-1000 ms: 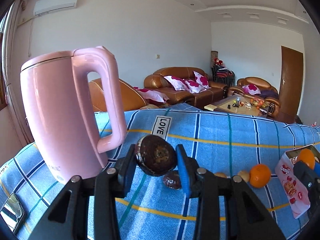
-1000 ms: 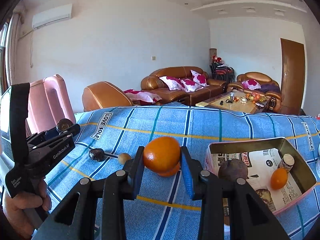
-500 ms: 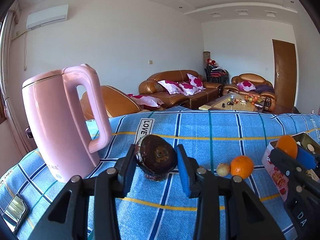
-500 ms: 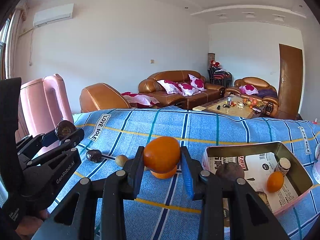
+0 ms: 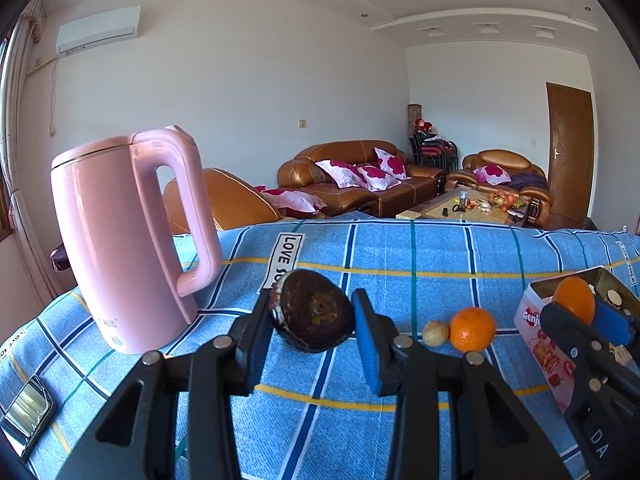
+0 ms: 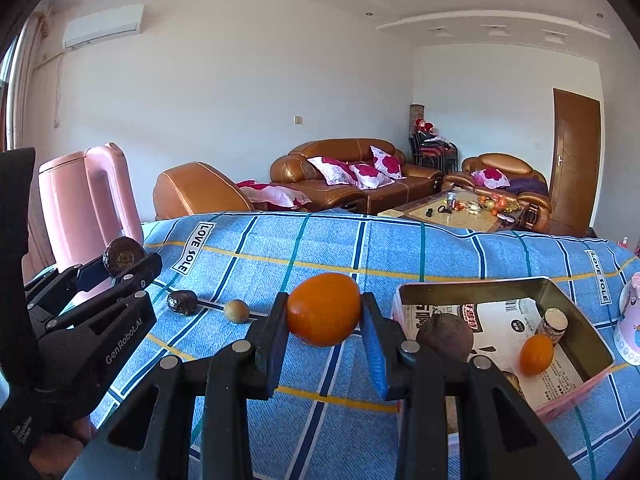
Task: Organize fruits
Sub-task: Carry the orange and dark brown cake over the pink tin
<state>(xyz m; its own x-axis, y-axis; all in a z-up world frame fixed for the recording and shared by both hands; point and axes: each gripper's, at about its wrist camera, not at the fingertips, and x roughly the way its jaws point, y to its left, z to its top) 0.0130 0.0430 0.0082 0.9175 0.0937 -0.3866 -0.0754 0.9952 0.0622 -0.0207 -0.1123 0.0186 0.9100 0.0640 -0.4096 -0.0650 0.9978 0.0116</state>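
My left gripper (image 5: pixel 314 332) is shut on a dark brown round fruit (image 5: pixel 312 316) held above the blue checked cloth; it also shows in the right wrist view (image 6: pixel 124 258). My right gripper (image 6: pixel 325 320) is shut on an orange (image 6: pixel 324 309), held above the cloth just left of the pink tin box (image 6: pixel 576 312). The box holds a dark purple fruit (image 6: pixel 444 334), a small orange (image 6: pixel 536 354) and a small jar (image 6: pixel 554 320). On the cloth lie another orange (image 5: pixel 472 329), a small tan fruit (image 5: pixel 435 333) and a dark fruit (image 6: pixel 182 303).
A tall pink kettle (image 5: pixel 120 236) stands at the left of the table. A phone (image 5: pixel 26 410) lies near the left front edge. A pink cup (image 6: pixel 630 320) stands right of the box. Sofas and a coffee table are behind.
Both grippers have kept their fruit. The left gripper has drawn back and turned right, away from the kettle. The right gripper has shifted slightly toward the box.
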